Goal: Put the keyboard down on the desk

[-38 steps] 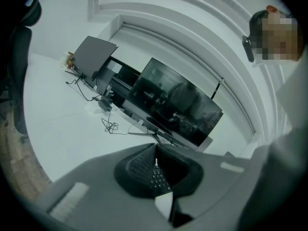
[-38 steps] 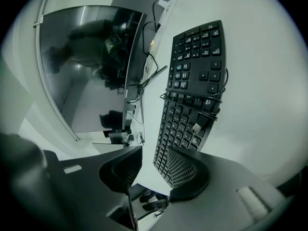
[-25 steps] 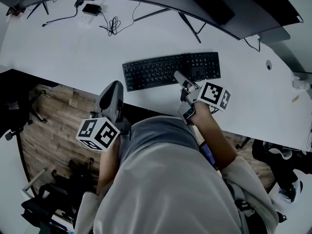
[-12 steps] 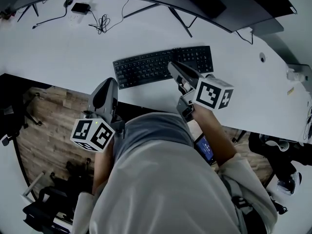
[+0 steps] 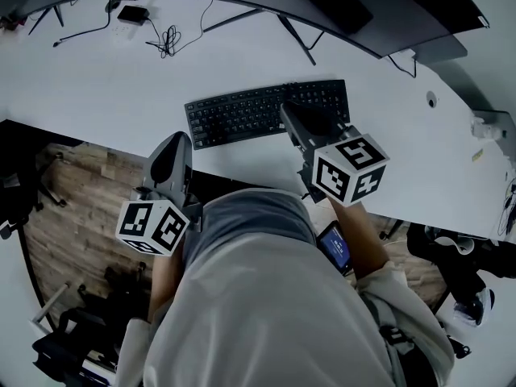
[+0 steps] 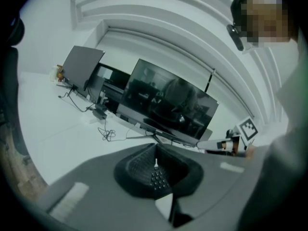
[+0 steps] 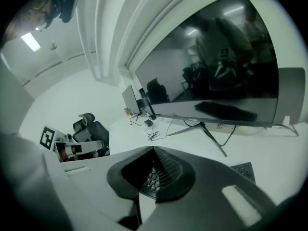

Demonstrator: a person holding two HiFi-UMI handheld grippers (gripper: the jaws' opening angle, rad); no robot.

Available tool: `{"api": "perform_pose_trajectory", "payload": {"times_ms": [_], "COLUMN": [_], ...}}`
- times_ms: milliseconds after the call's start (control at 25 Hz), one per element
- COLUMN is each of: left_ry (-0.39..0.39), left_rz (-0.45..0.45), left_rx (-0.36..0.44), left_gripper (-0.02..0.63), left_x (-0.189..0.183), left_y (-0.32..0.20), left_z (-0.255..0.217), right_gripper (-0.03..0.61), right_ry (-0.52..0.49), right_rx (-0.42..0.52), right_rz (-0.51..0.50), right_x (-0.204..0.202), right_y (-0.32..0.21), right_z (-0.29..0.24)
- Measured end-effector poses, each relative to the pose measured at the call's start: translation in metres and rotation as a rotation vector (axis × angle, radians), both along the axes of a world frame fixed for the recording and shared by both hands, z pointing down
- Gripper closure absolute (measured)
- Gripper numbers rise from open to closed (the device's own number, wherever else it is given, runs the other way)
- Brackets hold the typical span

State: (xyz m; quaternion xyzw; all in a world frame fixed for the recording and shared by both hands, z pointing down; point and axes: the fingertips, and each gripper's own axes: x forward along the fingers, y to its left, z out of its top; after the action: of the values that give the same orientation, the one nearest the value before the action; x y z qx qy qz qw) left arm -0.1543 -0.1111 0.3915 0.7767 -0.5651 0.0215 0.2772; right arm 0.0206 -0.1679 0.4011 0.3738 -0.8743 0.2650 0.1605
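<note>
Black against the white desk (image 5: 113, 79), the keyboard (image 5: 250, 113) is seen lying flat, close to the near edge and below the monitor (image 5: 363, 10), touched by neither claw. Over the last second the right gripper (image 5: 290, 113) has been lifted off the keyboard's right end, where it was held low at the near edge, and rolled, so that a different face of its marker cube is now turned upward. Its jaws have just been closing and are now pressed together with nothing between them; only keys are glimpsed beneath them in the right gripper view. The left gripper (image 5: 176, 143) is held over the desk's front edge, clear of the keyboard's left end, much as before, its jaws likewise brought together on nothing. The keyboard has kept its place on the desk throughout. From this the putting-down is judged finished, with only the withdrawal of the hands left.
</note>
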Motion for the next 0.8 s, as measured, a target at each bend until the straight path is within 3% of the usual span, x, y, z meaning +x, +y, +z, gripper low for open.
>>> {"api": "perform_pose_trajectory", "payload": {"times_ms": [160, 480, 800], "left_ry": [-0.073, -0.102, -0.048], "left_rz": [0.008, -0.046, -0.092], "left_rx": [0.039, 0.045, 0.039], "left_gripper": [0.614, 0.614, 0.614], "left_x": [-0.002, -0.005, -0.017], "left_y": [0.002, 0.005, 0.012], "left_z": [-0.013, -0.011, -0.010], "right_gripper": [0.575, 0.575, 0.575], "right_ry": [0.039, 0.115, 0.127], "right_rx": [0.081, 0.145, 0.147], "right_rz": [-0.036, -0.036, -0.034], "right_x": [-0.011, -0.014, -0.016], "right_y": [0.010, 0.025, 0.028], "right_z": [-0.011, -0.010, -0.008]}}
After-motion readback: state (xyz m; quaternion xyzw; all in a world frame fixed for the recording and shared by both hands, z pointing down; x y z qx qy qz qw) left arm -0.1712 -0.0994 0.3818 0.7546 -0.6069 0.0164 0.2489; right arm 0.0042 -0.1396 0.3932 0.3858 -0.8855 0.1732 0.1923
